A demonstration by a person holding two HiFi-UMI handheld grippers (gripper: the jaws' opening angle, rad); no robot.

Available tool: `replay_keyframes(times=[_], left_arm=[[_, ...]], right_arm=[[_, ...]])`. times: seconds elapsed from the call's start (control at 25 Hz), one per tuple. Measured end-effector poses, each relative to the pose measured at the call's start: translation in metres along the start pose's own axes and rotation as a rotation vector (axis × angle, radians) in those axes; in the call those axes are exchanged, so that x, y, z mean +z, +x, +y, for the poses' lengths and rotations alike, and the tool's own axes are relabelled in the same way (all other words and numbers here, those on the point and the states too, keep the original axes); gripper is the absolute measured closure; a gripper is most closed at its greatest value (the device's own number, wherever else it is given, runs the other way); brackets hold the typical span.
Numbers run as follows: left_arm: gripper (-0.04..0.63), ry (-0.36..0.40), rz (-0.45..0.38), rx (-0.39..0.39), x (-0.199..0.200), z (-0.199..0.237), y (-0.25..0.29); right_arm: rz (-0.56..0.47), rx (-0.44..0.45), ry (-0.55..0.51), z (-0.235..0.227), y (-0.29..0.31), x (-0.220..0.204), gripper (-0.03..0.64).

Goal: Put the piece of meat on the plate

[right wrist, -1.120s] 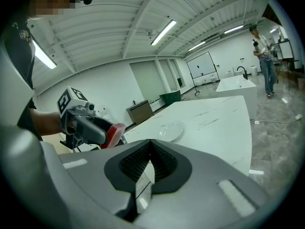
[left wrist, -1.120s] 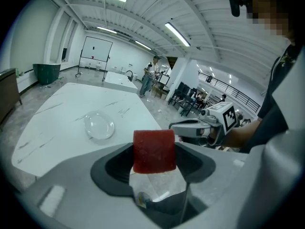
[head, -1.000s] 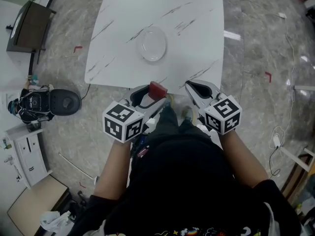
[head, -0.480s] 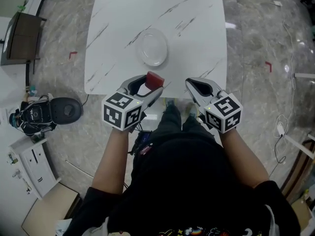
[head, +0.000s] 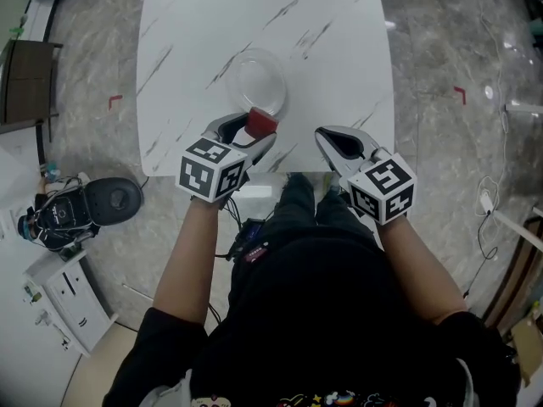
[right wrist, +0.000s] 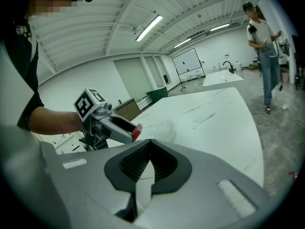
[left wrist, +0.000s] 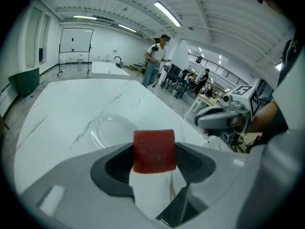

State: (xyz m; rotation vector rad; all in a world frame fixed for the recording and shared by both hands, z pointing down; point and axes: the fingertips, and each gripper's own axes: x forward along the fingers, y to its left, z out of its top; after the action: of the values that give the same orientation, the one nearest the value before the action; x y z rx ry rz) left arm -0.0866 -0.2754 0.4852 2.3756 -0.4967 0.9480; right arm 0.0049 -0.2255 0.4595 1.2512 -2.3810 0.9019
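Note:
A red block of meat [head: 261, 122] is clamped between the jaws of my left gripper [head: 254, 131], which is shut on it. It hangs over the near rim of the clear glass plate [head: 259, 81] on the white marble table [head: 339, 24]. In the left gripper view the meat [left wrist: 153, 150] fills the gap between the jaws, with the plate [left wrist: 107, 130] just beyond. My right gripper [head: 342, 143] hovers at the table's near edge, to the right of the plate, shut with nothing in it. From the right gripper view its jaws [right wrist: 150, 141] meet at the tips, and the left gripper [right wrist: 119, 125] shows with the meat [right wrist: 137, 131].
A black round device [head: 110, 197] and a white cabinet [head: 59, 299] stand on the floor to the left. A dark bench [head: 25, 83] lies further back on the left. People [left wrist: 157, 56] stand beyond the table's far end.
Both grippers have moved forward over the table's near edge. The left one carried the meat up to the plate's near rim.

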Motion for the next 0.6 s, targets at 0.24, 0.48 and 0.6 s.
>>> replay_keyframes(times=[0.24, 0.48, 0.6], left_arm=[[0.218, 0.073, 0.079, -0.007, 0.001, 0.029, 0.022], [0.218, 0.131, 0.149, -0.019, 0.002, 0.049, 0.040], [0.217, 0.167, 0.184, -0.020, 0.002, 0.055, 0.048]], right_arm=[[0.016, -0.016, 0.015, -0.008, 0.014, -0.001, 0.597], [0.023, -0.029, 0.027, -0.015, 0.026, 0.001, 0.597], [0.024, -0.036, 0.034, -0.018, 0.027, 0.002, 0.597]])
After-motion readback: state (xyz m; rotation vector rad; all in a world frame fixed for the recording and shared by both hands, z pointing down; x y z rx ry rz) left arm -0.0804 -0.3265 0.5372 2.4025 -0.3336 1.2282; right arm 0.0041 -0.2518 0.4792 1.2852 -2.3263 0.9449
